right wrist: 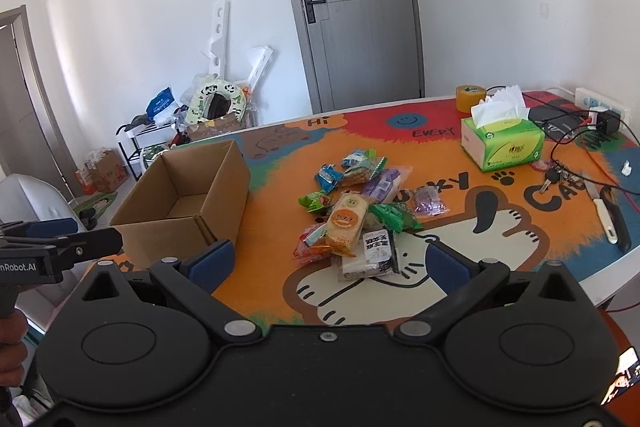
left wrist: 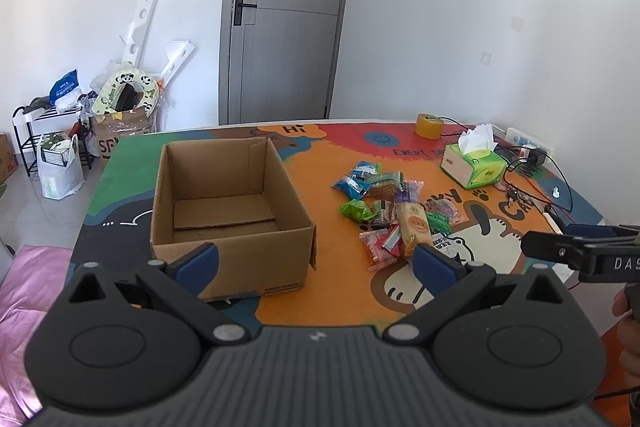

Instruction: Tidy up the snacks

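The right gripper, spread and empty, hangs just short of the snacks; the box lies leftward, before the equally open left gripper.

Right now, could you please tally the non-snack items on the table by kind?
Cardboard box: 1
Tissue box: 1
Tape roll: 1
Knife: 1
Key bunch: 1
Total: 5

The print on the snack packets is too small to read, the lower packets lie half buried under the upper ones, the near wall of the cardboard box hides part of its floor, and each picture's edge cuts off the other gripper.
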`<action>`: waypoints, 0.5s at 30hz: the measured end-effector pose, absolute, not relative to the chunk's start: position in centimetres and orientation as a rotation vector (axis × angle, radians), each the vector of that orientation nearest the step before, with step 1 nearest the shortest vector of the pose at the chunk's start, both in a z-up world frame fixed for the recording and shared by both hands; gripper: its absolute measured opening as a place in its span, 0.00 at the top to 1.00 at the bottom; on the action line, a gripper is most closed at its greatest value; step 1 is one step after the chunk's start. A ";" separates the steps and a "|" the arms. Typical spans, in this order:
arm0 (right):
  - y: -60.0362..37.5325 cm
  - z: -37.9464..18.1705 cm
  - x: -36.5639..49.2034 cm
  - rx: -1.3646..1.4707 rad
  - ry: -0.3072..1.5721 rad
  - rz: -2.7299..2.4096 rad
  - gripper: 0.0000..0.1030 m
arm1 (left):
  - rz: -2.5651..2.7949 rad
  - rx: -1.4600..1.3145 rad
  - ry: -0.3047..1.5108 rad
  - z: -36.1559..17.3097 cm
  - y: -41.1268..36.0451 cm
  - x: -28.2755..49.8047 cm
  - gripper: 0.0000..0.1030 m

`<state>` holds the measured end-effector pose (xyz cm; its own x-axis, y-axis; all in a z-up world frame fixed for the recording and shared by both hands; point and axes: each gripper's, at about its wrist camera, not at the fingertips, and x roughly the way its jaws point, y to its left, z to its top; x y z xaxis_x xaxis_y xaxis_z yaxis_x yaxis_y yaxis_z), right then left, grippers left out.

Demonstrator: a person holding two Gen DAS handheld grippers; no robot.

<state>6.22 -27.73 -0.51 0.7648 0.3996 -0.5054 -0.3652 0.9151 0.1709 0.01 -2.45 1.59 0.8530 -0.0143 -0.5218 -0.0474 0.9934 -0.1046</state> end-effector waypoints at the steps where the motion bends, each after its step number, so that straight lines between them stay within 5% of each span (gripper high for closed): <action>1: -27.8 -0.7 6.4 0.068 0.563 0.416 0.00 | 0.017 -0.118 0.547 1.5 -2.5 0.1 0.00; 15: -29.2 -5.0 9.5 0.116 0.578 0.404 0.00 | -0.038 -0.160 0.568 -2.7 -4.1 5.3 0.01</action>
